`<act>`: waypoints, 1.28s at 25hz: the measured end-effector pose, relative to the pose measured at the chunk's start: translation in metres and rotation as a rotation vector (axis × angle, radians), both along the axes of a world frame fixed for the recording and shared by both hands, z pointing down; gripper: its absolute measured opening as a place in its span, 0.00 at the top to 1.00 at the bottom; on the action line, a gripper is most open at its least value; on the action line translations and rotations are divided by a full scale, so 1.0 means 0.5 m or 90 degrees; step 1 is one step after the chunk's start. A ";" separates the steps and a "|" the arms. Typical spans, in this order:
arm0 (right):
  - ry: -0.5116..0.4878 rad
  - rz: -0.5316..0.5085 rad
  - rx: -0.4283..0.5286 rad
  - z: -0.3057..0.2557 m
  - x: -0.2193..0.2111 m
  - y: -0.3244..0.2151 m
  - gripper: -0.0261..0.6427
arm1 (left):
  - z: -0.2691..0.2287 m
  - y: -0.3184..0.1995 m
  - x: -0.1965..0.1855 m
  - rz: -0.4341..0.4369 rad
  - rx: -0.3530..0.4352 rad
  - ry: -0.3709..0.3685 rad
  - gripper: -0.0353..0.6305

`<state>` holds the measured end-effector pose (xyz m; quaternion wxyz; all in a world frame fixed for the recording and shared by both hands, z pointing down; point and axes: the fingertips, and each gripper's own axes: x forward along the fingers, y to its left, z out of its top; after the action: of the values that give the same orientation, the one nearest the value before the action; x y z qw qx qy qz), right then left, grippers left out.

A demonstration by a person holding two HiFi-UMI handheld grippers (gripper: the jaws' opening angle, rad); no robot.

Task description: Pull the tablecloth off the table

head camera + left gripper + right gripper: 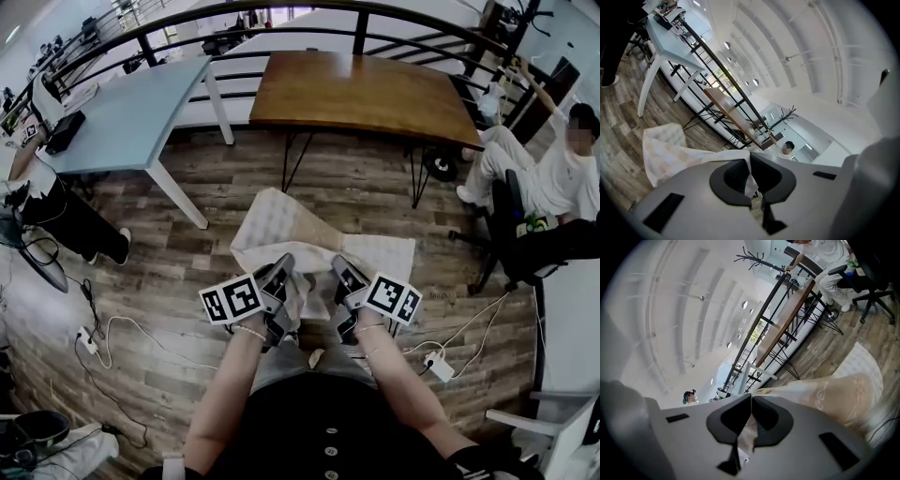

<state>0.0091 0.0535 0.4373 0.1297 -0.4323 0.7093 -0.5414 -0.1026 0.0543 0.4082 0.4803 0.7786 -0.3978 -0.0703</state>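
Head view: we are holding the tablecloth (281, 225) clear of the bare wooden table (361, 89), its far end lying on the floor (178, 272). Left gripper (279, 272) and right gripper (345, 277) are each clamping its near edge. Our judgement: pinch firmly, draw back evenly and lift the far end.

A pale blue table (122, 117) with white legs stands at the far left on the wood-plank floor (159, 281), and a black metal railing (361, 30) curves behind it across the far side of the room. At the right a person in white (548, 173) sits by a black office chair (525, 239). Two white power strips lie on the near floor with trailing cables, one to the left (89, 339) and one to the right (438, 366).
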 end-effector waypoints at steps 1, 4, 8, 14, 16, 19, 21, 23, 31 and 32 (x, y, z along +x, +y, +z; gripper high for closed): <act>0.001 -0.002 -0.003 0.002 -0.001 0.002 0.92 | 0.003 0.001 -0.001 -0.001 -0.003 -0.003 0.92; 0.003 -0.009 -0.016 0.014 -0.006 0.010 0.92 | 0.009 0.005 -0.004 -0.004 -0.009 -0.008 0.92; 0.003 -0.012 -0.021 0.020 -0.008 0.014 0.92 | 0.012 0.006 -0.004 -0.002 -0.012 -0.013 0.92; 0.005 -0.015 -0.019 0.017 -0.013 0.016 0.92 | 0.024 0.011 -0.012 -0.009 -0.026 -0.016 0.92; 0.005 -0.016 -0.019 0.018 -0.013 0.018 0.92 | 0.026 0.014 -0.013 -0.010 -0.028 -0.014 0.92; 0.006 -0.016 -0.018 0.018 -0.011 0.020 0.92 | 0.024 0.017 -0.012 -0.011 -0.025 -0.008 0.92; 0.007 -0.015 -0.018 0.017 -0.011 0.021 0.92 | 0.023 0.018 -0.011 -0.010 -0.024 -0.007 0.92; 0.008 -0.015 -0.018 0.016 -0.011 0.021 0.92 | 0.021 0.018 -0.011 -0.009 -0.024 -0.007 0.92; 0.010 -0.017 -0.021 0.018 -0.016 0.029 0.92 | 0.023 0.026 -0.015 -0.010 -0.027 -0.005 0.92; 0.010 -0.017 -0.021 0.018 -0.016 0.029 0.92 | 0.024 0.026 -0.015 -0.010 -0.027 -0.004 0.92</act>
<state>0.0010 0.0679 0.4464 0.1098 -0.4295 0.7068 -0.5513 -0.1103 0.0673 0.4201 0.4951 0.7652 -0.4068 -0.0629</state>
